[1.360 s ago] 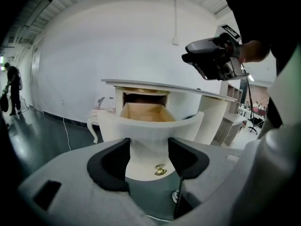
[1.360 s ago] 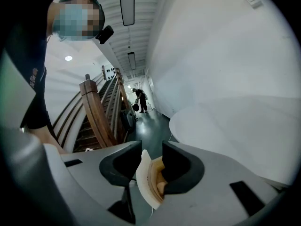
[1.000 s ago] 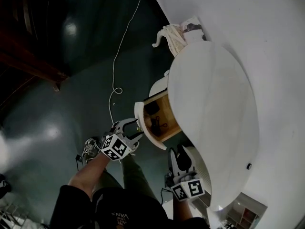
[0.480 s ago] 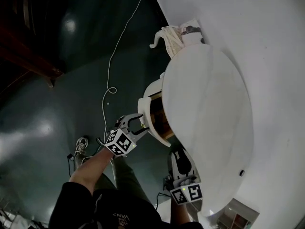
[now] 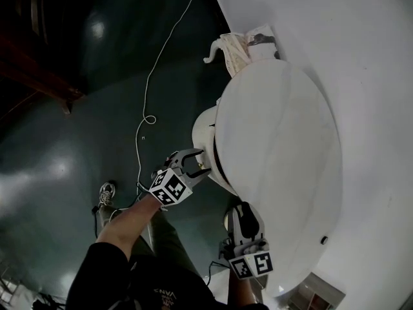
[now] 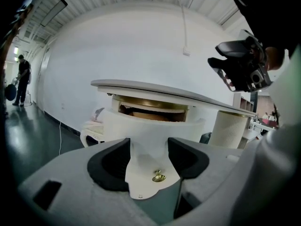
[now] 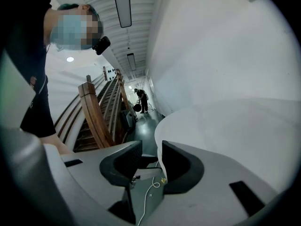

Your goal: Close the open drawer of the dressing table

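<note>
The white dressing table [image 5: 277, 141] fills the right of the head view. Its drawer [image 5: 204, 133] stands out only a little from under the top. My left gripper [image 5: 202, 162] is open, its fingers against the drawer's white front. In the left gripper view the drawer front [image 6: 141, 126] with its brass knob [image 6: 158, 176] lies between the open jaws of the left gripper [image 6: 149, 147], and a thin strip of the wooden inside [image 6: 150, 111] shows under the table top. My right gripper [image 5: 244, 207] hangs open at the near edge of the table top [image 7: 225, 126], holding nothing; this right gripper [image 7: 151, 152] sees floor between its jaws.
A white cable [image 5: 150, 89] trails over the dark floor left of the table. A carved white piece with cloth [image 5: 237, 49] stands at the table's far end by the wall. A wooden staircase [image 7: 96, 119] rises at left. A person [image 7: 141, 100] stands far down the hall.
My left gripper has pushed the drawer in towards the table. The wide open wooden inside seen a second ago is now almost hidden under the top. The right gripper has barely moved.
</note>
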The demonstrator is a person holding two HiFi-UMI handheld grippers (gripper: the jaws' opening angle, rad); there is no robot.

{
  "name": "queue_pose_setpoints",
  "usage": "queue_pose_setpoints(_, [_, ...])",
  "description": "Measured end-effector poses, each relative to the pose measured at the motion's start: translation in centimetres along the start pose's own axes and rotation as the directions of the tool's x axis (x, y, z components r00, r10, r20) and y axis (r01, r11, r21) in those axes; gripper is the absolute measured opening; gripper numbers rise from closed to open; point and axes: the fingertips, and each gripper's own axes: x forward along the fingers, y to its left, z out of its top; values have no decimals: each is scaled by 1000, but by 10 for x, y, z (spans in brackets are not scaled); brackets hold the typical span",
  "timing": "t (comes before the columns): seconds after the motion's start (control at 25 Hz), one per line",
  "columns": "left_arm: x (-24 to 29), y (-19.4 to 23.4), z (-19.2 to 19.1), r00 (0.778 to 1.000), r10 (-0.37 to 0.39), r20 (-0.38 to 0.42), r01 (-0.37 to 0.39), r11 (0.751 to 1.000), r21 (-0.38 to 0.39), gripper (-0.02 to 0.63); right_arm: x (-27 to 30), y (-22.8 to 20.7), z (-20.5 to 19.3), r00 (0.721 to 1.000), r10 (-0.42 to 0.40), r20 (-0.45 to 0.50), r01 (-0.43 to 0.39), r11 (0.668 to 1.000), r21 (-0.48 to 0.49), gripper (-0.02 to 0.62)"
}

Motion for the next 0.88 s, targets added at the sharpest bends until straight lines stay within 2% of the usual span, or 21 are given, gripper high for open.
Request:
queue_pose_setpoints(0.52, [48,5,18,999,-17,50,18,999,-31,249,-6,-24,7,999,-31,13,31,999,23,137])
queue_pose_setpoints(0.88, [68,7,26,998,0,65,2,999,-32,249,-17,-36,-2,999,-47,2,47,999,20,137])
